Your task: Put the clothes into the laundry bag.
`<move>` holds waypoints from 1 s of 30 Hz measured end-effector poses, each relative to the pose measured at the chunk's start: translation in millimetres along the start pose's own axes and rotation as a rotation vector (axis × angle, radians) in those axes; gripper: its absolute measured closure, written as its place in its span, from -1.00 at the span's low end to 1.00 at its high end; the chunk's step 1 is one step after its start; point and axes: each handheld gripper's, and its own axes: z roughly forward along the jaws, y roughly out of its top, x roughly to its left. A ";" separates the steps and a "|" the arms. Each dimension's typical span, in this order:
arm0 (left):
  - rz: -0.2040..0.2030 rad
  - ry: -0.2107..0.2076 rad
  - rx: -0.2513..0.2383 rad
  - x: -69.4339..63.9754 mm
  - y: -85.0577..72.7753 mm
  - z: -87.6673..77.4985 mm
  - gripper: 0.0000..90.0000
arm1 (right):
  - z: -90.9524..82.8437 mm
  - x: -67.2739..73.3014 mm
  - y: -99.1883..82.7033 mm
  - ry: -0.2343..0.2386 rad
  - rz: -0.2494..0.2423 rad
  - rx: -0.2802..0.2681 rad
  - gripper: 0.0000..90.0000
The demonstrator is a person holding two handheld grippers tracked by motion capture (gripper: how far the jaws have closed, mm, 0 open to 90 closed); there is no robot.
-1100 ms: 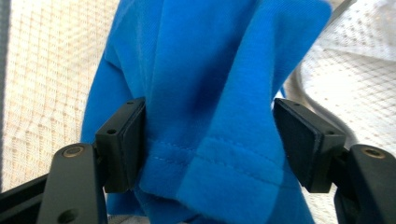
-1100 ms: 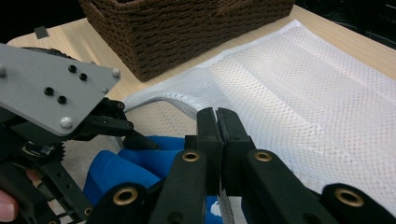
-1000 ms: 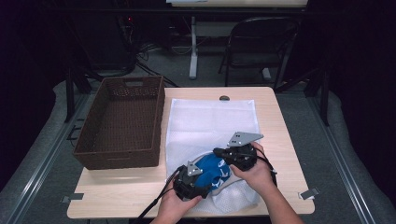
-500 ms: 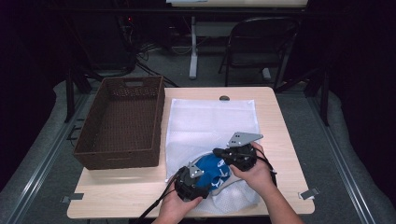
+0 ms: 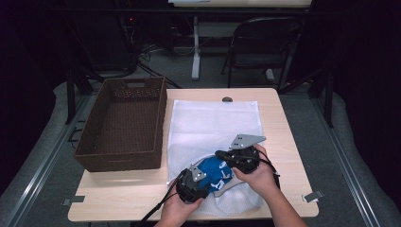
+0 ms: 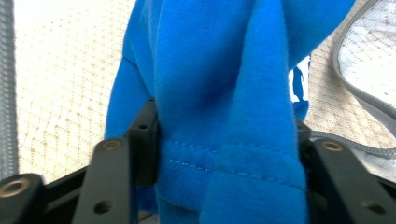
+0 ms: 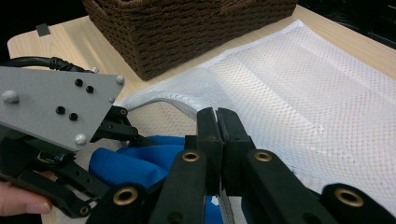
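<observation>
- Your left gripper sits at the near edge of the table. Its jaws have just been closing, and the bunched blue garment now fills the gap between them, with both jaws against the cloth.
- Your right gripper has its jaws pressed together. From the high view it rests at the blue garment's far right side, by the grey-edged mouth of the white mesh bag; whether any mesh or hem is pinched between its tips cannot be told.
- The blue garment lies at the near end of the white mesh bag, between your two grippers.
- The white mesh bag lies flat on the middle of the table, running from near to far.
- The brown woven basket stands just left of the bag.
</observation>
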 end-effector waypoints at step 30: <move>-0.090 -0.082 -0.099 9.3 19.9 -10.9 0.74 | -1.5 3.6 2.1 0.003 -0.006 -0.008 0.97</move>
